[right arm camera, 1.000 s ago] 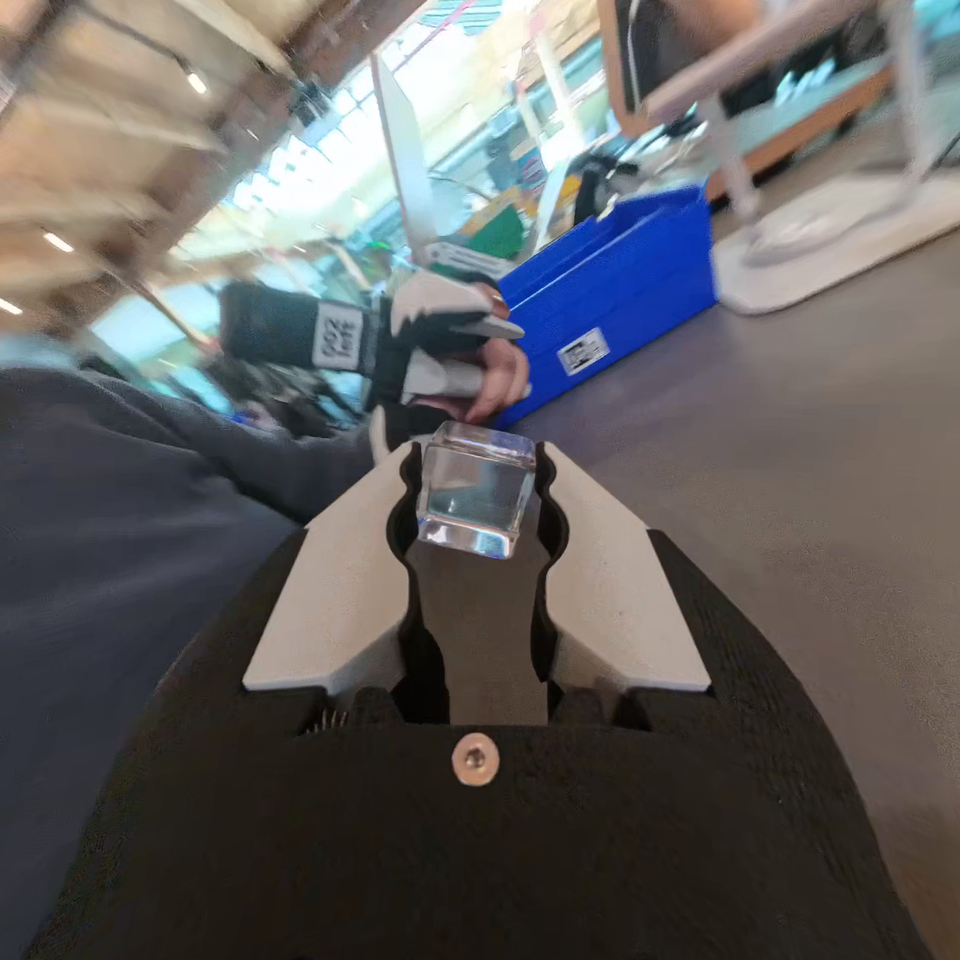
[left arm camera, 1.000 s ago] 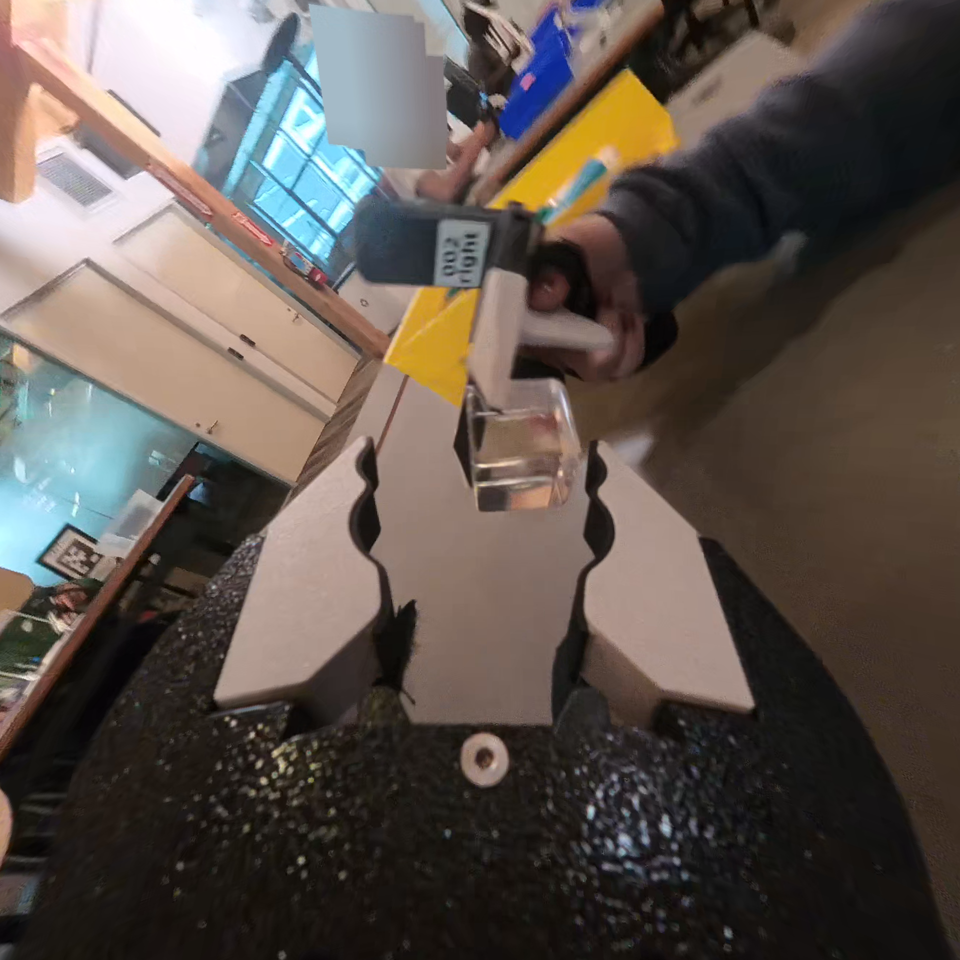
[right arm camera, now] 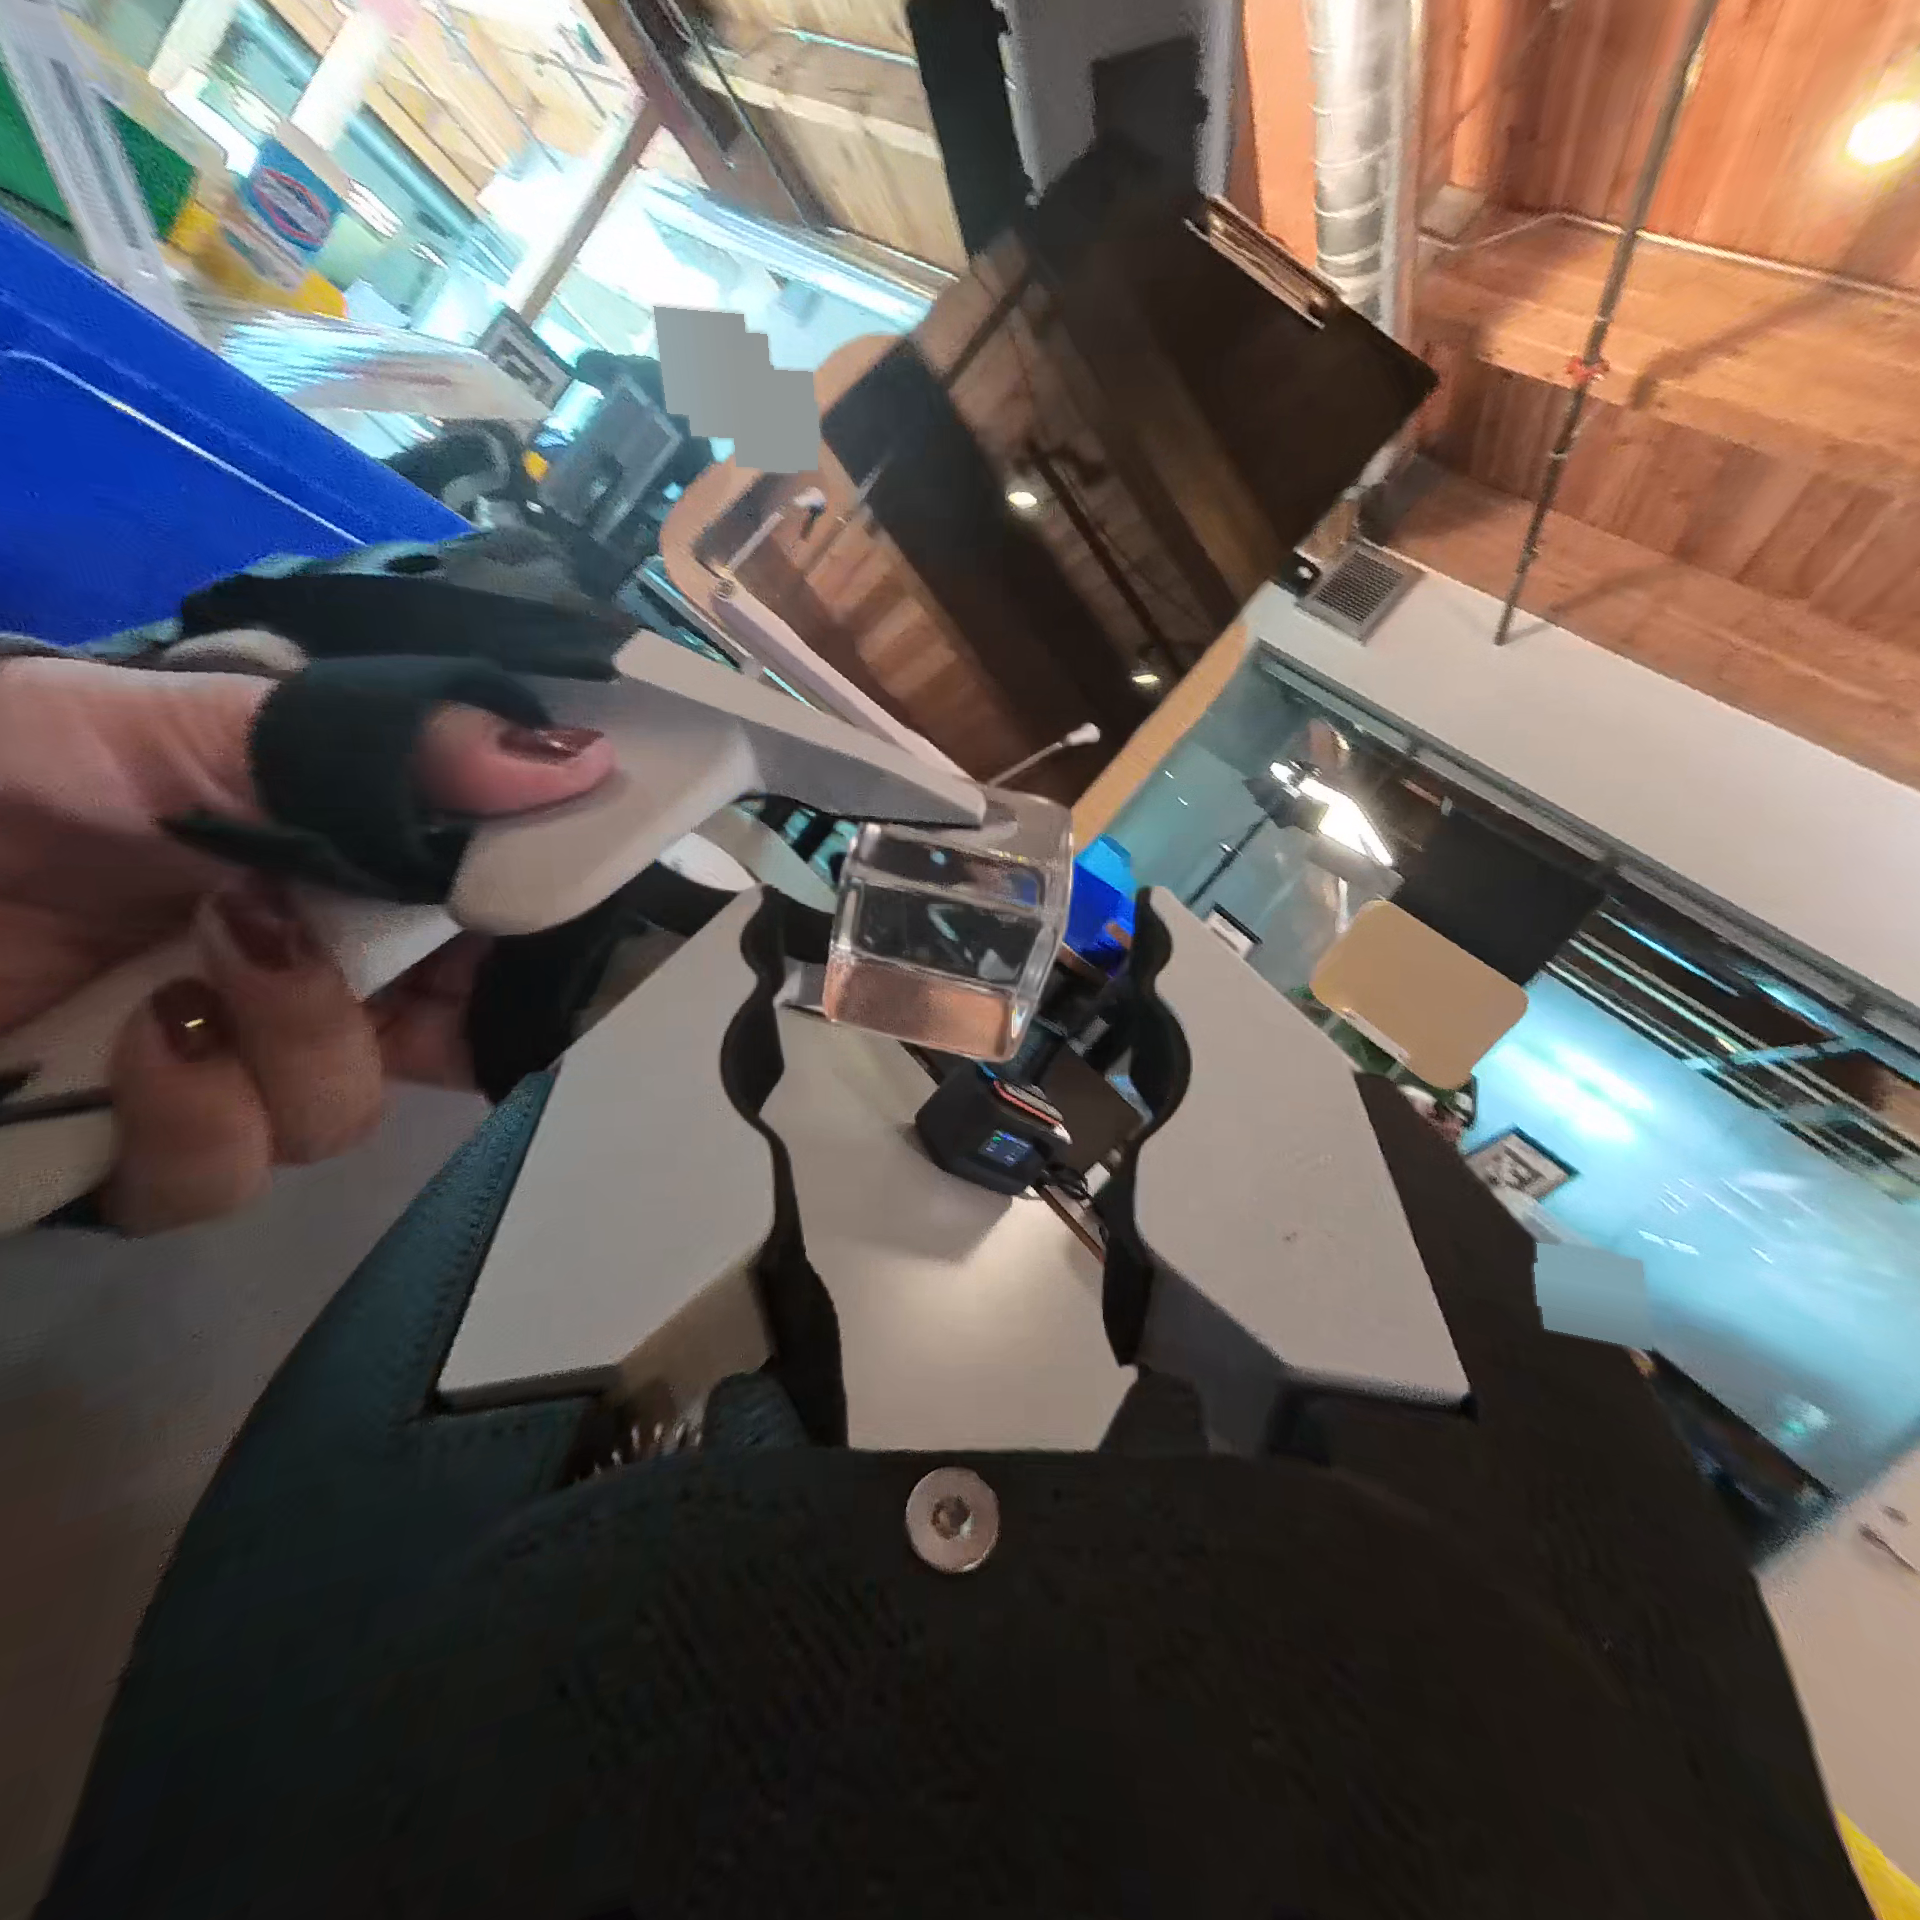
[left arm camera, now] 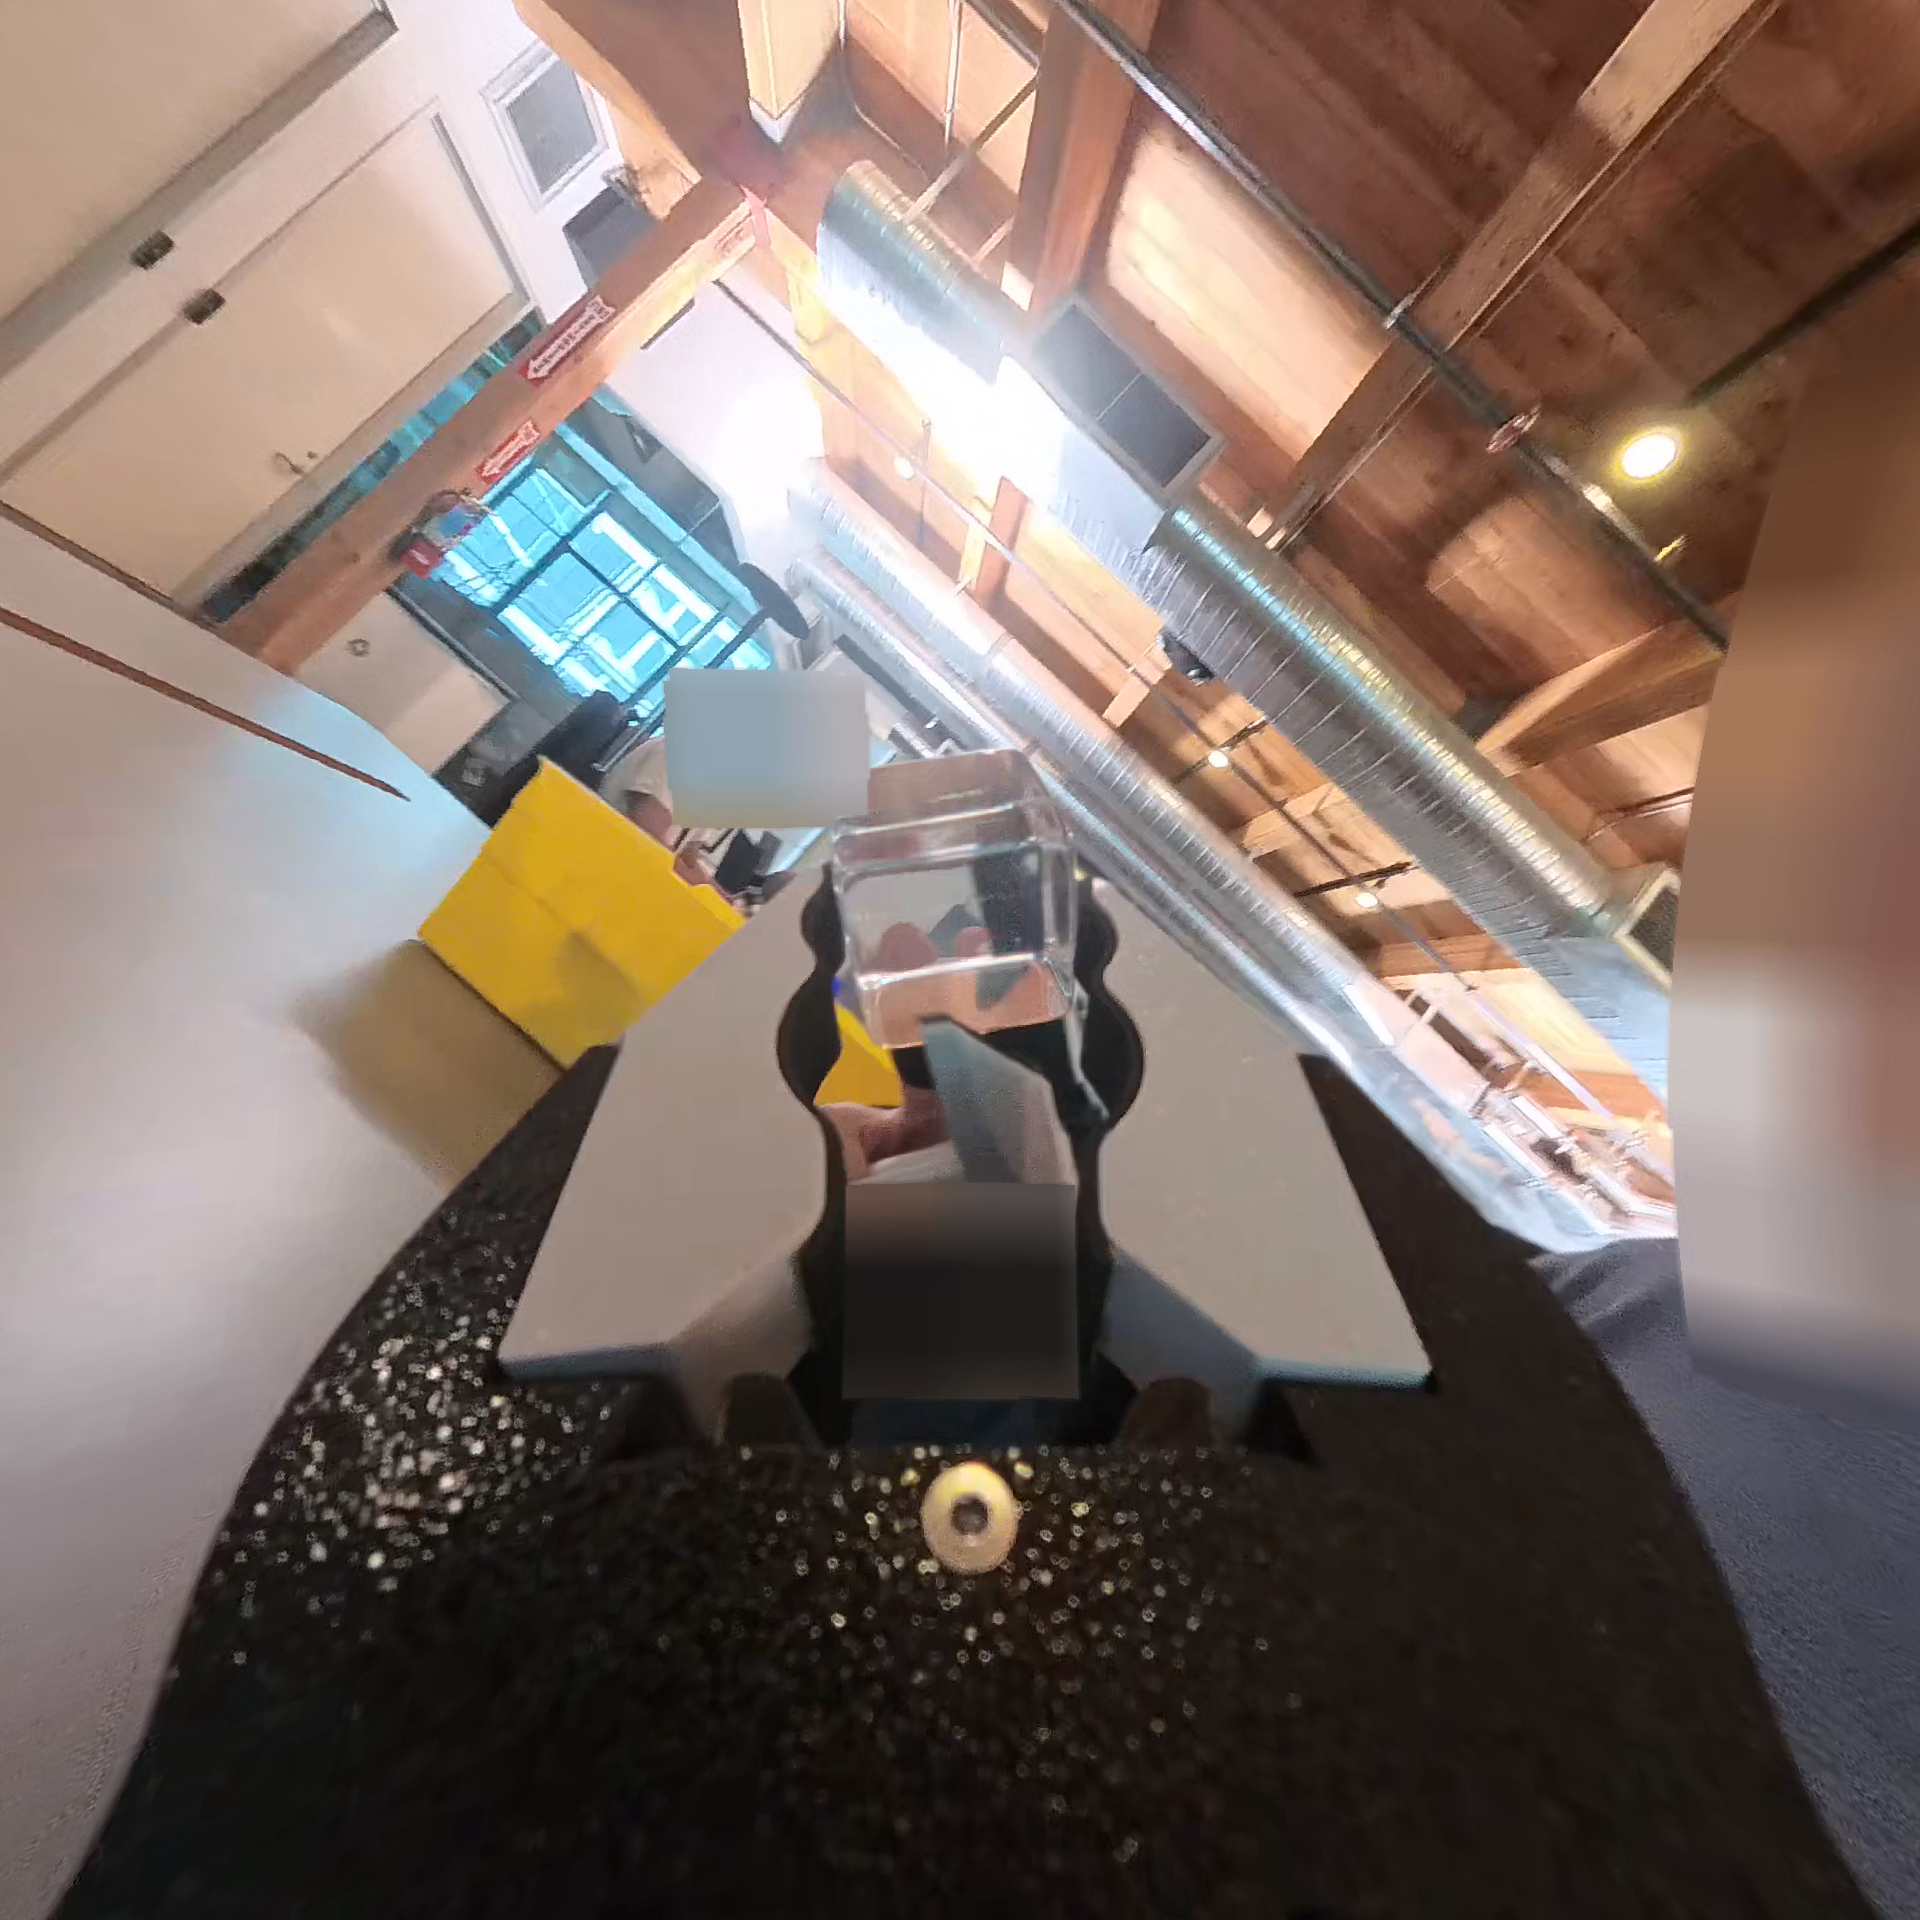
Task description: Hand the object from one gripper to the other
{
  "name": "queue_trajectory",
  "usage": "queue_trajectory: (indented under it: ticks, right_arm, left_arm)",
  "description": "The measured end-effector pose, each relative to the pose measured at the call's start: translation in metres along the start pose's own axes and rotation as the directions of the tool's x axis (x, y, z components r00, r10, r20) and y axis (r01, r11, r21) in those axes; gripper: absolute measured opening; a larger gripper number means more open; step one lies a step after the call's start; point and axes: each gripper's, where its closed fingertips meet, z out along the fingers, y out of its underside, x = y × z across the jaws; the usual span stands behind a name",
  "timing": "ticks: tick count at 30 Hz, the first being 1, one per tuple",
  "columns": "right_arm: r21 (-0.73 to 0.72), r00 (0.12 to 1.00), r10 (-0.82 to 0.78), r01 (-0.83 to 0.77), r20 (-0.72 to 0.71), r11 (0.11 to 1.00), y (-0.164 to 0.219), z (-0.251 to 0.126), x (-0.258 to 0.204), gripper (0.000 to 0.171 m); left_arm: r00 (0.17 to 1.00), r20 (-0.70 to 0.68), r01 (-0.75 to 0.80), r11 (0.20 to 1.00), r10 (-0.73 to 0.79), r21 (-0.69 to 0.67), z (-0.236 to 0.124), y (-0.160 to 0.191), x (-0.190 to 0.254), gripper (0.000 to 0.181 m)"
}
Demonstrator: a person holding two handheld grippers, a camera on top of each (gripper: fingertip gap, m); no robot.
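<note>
- Left gripper [left arm camera: 951,914]: fingers pinch the clear cube [left arm camera: 956,914] near their tips, with both gripping faces against its sides. In the right wrist view this gripper [right arm camera: 935,831] reaches in from the left and carries the cube [right arm camera: 951,935] at its tips.
- Right gripper [right arm camera: 951,956]: fingers spread wide, with a visible gap to the cube on the right side; the cube sits between its tips, nearer the left finger [right arm camera: 644,1164]; whether it touches cannot be told.
- Cube position: held in the air, clear of any surface, above the white table [right arm camera: 935,1247].
- Risk 1, judged: the grip lies far out on the tips, so a smooth, hard cube may pivot or slide free if tilted.
- Risk 2, judged: a knock from the spread right fingers while they draw off may dislodge it.
- Risk 3, judged: a fall lands it on the table near the small black device [right arm camera: 987,1143].
</note>
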Motion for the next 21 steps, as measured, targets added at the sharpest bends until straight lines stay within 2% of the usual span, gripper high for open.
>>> queue_trajectory:
  ticks: [1,3,6,8,9,10,12,14,15,17,18,21]
  right_arm:
    - [-0.022,1.000,0.000,0.000,-0.011,1.000,0.003,0.002,0.000,0.064]
    - [-0.031,1.000,-0.007,0.006,-0.014,1.000,0.005,0.002,-0.001,0.046]
    - [-0.042,0.997,0.063,-0.061,0.051,0.997,0.007,0.000,0.001,0.044]
    - [-0.076,0.967,0.208,-0.199,0.146,0.977,0.012,-0.001,0.001,0.045]
    - [-0.115,0.926,0.316,-0.297,0.209,0.948,0.016,-0.002,-0.002,0.045]
    - [-0.173,0.857,0.433,-0.399,0.278,0.901,0.020,-0.004,-0.007,0.045]
    - [-0.323,0.658,0.661,-0.576,0.361,0.750,0.028,-0.007,-0.017,0.044]
    - [-0.438,0.428,0.814,-0.691,0.394,0.575,0.030,-0.013,-0.025,0.044]
    - [-0.483,0.321,0.860,-0.724,0.396,0.492,0.029,-0.015,-0.028,0.044]
    - [-0.581,0.118,0.905,-0.731,0.408,0.357,0.024,-0.023,-0.036,0.044]
    - [-0.618,0.048,0.916,-0.723,0.399,0.307,0.023,-0.026,-0.039,0.044]
    - [-0.675,-0.064,0.925,-0.702,0.374,0.225,0.023,-0.030,-0.046,0.044]
  left_arm:
    - [1.000,-0.013,0.024,1.000,-0.024,0.006,0.001,0.001,0.002,0.042]
    - [0.999,-0.022,0.045,0.999,-0.045,-0.008,0.002,0.005,0.003,0.042]
    - [0.998,-0.045,0.047,0.995,-0.051,-0.083,0.003,0.006,0.005,0.046]
    - [0.991,-0.072,-0.120,0.979,0.110,-0.166,0.002,0.007,0.009,0.070]
    - [0.964,-0.058,-0.265,0.939,0.259,-0.219,0.000,0.008,0.006,0.081]
    - [0.900,-0.063,-0.431,0.860,0.431,-0.273,-0.002,0.009,0.003,0.084]
    - [0.656,-0.097,-0.725,0.590,0.748,-0.354,-0.009,0.011,-0.005,0.090]
    - [0.399,-0.190,-0.873,0.309,0.897,-0.377,-0.015,0.021,-0.008,0.090]
    - [0.313,-0.228,-0.894,0.205,0.922,-0.398,-0.017,0.029,-0.012,0.090]
    - [0.206,-0.298,-0.908,0.069,0.932,-0.413,-0.020,0.044,-0.017,0.084]
    - [0.171,-0.322,-0.915,0.029,0.931,-0.402,-0.020,0.049,-0.016,0.078]
    - [0.042,-0.318,-0.918,-0.089,0.947,-0.386,-0.019,0.051,-0.017,0.052]
